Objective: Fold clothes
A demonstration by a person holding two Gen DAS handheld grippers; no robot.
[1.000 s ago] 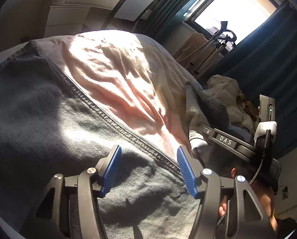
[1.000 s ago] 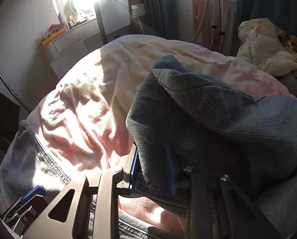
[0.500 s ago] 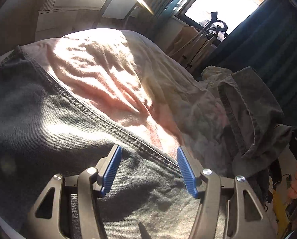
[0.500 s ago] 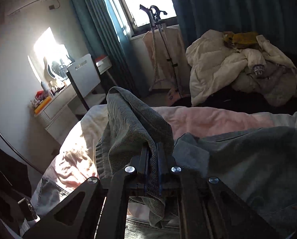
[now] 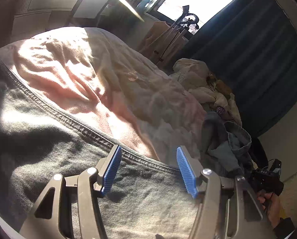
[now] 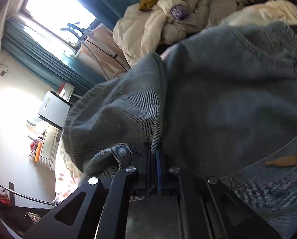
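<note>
The right hand-held gripper [image 6: 153, 155] is clamped tight on a bunched fold of the grey-blue jeans [image 6: 218, 103], lifting that part of the denim at the bed's edge. The left hand-held gripper [image 5: 148, 171] hangs with its blue pads [image 5: 185, 171] wide apart and nothing between them, just above the jeans' stitched seam [image 5: 72, 122]. The jeans lie across a pink blanket [image 5: 112, 79] on the bed. Beyond it sits a heap of cream bedding [image 6: 168, 14] before dark teal curtains [image 5: 258, 59].
</note>
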